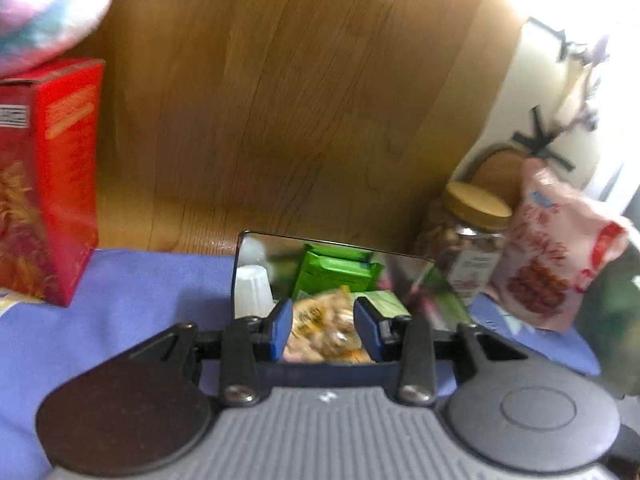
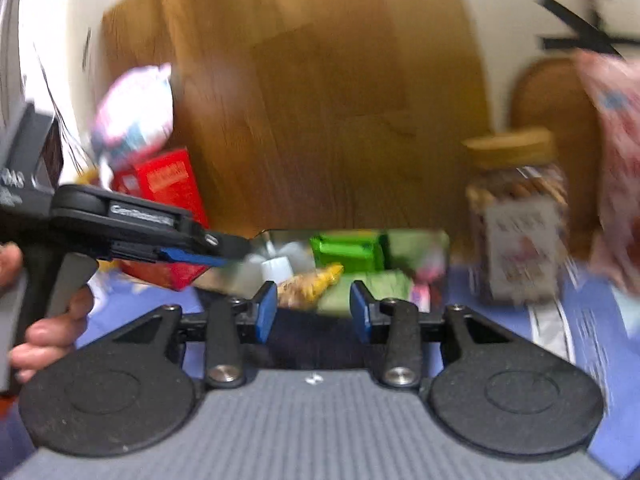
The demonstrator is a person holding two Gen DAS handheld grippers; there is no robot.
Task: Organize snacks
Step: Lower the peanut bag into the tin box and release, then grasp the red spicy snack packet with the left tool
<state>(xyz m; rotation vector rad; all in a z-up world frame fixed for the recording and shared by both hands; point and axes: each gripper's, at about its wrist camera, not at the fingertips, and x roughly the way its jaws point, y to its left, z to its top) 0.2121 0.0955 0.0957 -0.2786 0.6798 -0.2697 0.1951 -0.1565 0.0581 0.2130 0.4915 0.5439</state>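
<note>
1. On the desk [image 1: 132,280], under its blue cloth, a shiny open bin [image 1: 336,245] sits against the wood panel, just ahead of both tools; judging by its load, it is the collecting spot.
2. The bin holds green packs [image 1: 340,270], a white cup [image 1: 252,288] and a yellow-orange snack bag [image 2: 310,284].
3. The left hand-held gripper [image 1: 322,330] has its blue pads partly apart. The snack bag shows between them, but blur hides whether they touch it, so it may lie loose in the bin.
4. The right hand-held gripper [image 2: 314,312] is likewise partly apart and carries nothing; it hangs just short of the bin's near rim.
5. A red box [image 1: 52,184] stands upright to the left with a pastel bag [image 1: 52,12] on top.
6. To the right a lidded jar [image 1: 464,236] of nuts stands beside a pink pouch [image 1: 552,252] that leans by the wall. These snacks are outside the bin, probably unsorted.
</note>
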